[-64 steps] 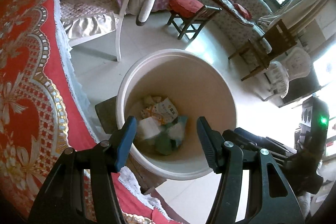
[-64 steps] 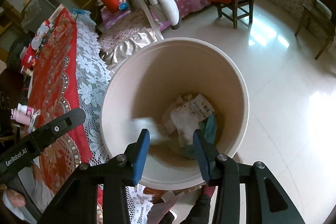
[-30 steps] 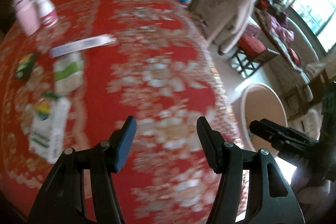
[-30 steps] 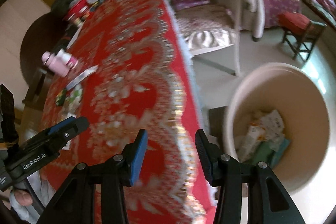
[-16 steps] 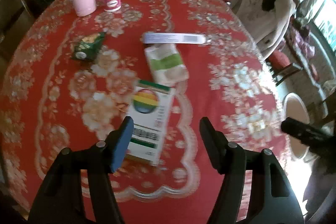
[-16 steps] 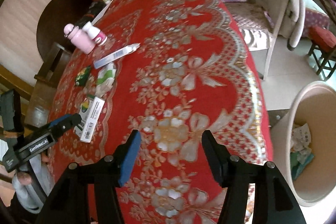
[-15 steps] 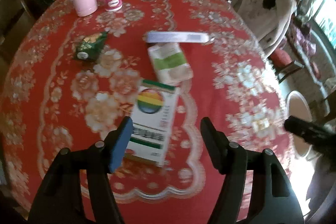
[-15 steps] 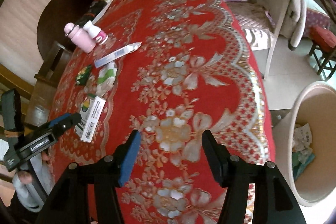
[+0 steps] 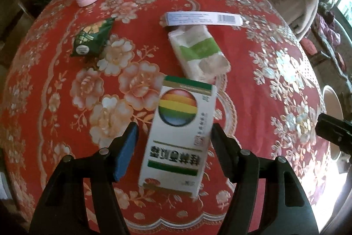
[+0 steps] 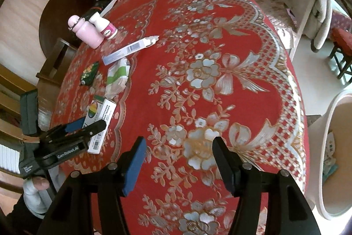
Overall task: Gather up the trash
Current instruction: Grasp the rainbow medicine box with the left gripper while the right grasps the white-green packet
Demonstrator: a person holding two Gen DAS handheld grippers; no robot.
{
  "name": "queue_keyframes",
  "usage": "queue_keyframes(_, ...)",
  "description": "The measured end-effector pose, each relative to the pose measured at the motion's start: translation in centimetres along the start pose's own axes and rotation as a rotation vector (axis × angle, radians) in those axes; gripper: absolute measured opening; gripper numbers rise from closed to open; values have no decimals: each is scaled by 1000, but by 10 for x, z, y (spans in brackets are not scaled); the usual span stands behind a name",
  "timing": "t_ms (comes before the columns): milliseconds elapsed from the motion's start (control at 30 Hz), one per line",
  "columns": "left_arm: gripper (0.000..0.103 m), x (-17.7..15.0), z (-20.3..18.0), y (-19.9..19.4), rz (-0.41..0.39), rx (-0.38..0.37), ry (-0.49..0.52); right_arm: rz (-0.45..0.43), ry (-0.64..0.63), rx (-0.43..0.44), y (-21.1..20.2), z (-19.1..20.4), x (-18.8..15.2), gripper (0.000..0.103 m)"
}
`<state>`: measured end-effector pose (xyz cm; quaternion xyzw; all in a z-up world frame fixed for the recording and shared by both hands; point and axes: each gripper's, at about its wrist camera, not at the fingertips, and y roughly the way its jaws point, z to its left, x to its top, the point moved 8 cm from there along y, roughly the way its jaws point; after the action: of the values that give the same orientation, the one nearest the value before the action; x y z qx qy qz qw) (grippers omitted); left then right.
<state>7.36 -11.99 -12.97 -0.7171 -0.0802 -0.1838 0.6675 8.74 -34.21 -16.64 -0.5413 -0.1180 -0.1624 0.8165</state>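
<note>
Left tool is gaping wide around the white box lying on the table; right tool is hanging open, holding nothing.

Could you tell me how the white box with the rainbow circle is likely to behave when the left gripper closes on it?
The box looks like thin carton, so it is probably light and may dent under a hard squeeze. It lies flat on the tablecloth, so it should not roll. The left hand-held gripper is open astride it; its flat sides should grip well.
</note>
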Motion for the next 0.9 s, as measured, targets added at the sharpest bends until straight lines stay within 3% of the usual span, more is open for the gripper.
queue_keyframes(67, 65, 1, 4, 1, 1, -13, -17, 7, -5, 2, 7, 5, 3, 60)
queue_keyframes(167, 51, 2, 14, 0, 1, -16, -51, 19, -16, 9, 17, 14, 7, 60)
queue_keyframes(567, 51, -6, 76, -18, -21, 50, -171, 36, -116, 29, 66, 78, 38, 61)
queue_keyframes(900, 51, -8, 111, -27, -40, 73, -226, 24, -195, -30, 99, 123, 72, 66)
